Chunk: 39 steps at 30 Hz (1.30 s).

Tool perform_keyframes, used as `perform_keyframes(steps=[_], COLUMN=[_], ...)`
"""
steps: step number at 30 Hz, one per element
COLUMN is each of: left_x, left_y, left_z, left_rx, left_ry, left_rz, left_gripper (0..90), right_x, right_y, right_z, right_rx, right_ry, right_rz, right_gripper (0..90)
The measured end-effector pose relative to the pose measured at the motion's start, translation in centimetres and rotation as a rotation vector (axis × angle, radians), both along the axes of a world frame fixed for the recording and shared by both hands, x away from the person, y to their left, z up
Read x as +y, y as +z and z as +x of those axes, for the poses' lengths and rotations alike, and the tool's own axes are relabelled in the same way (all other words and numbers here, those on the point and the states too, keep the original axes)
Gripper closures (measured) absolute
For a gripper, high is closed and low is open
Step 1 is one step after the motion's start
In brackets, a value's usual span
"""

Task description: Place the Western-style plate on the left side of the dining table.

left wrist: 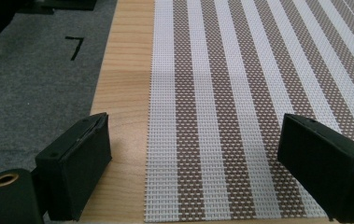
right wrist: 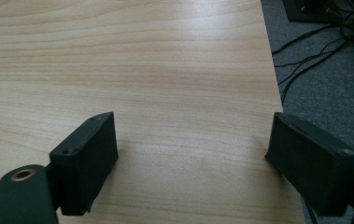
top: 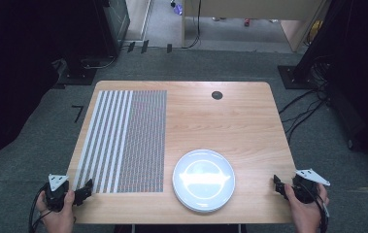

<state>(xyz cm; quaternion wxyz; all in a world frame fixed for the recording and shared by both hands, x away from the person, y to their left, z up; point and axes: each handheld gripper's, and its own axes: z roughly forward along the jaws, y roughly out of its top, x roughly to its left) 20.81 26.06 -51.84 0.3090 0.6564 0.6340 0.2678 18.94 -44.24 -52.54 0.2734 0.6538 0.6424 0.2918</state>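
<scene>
A white plate (top: pixel 204 167) lies on the wooden table (top: pixel 240 121), near its front edge and right of centre. A striped woven placemat (top: pixel 123 141) covers the table's left part. My left gripper (top: pixel 84 191) is held at the front left corner, open, jaws wide apart over the placemat's near edge (left wrist: pixel 212 196) with nothing between them (left wrist: pixel 195 135). At the front right corner my right gripper (top: pixel 279 185) stands open over bare wood (right wrist: pixel 191 130), also holding nothing. The plate lies between the two grippers, apart from both.
A black round grommet (top: pixel 216 95) sits in the tabletop near the far edge. Grey carpet surrounds the table, with cables (top: pixel 303 109) on the floor to the right and black stands at the far left and right.
</scene>
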Motion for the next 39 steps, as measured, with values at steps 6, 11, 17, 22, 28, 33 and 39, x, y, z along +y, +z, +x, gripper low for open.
perform_keyframes(steps=[6, 11, 17, 22, 28, 33, 39], left_x=[0.1, -0.5, -2.1, -3.6, -5.3, -8.4, -11.0], left_y=[0.4, 1.2, 2.7, 3.5, 4.7, 5.9, 6.8], left_z=[0.0, 0.1, 1.0, 1.9, 2.6, 3.3, 4.1], left_rx=[-0.013, -0.027, -0.056, -0.056, -0.080, -0.104, -0.129], left_ry=[0.004, -0.002, -0.016, -0.042, -0.056, -0.112, -0.161], left_rz=[-0.035, -0.054, -0.095, -0.091, -0.130, -0.147, -0.181], left_gripper=[9.6, 9.5, 9.5, 9.5, 9.5, 9.5, 9.5], right_x=[0.0, 0.0, 0.0, 0.0, 0.0, 0.1, 0.1], right_y=[0.0, 0.0, 0.0, 0.0, 0.0, 0.0, 0.0], right_z=[0.0, 0.0, 0.1, 0.0, 0.0, 0.0, 0.1], right_rx=[0.001, 0.001, 0.000, 0.000, -0.001, -0.004, -0.001], right_ry=[-0.002, -0.001, 0.000, 0.000, 0.000, 0.001, -0.005], right_rz=[0.000, -0.001, -0.002, -0.003, -0.003, -0.011, -0.002], right_gripper=[14.0, 13.8, 13.7, 13.8, 14.0, 13.9, 13.9])
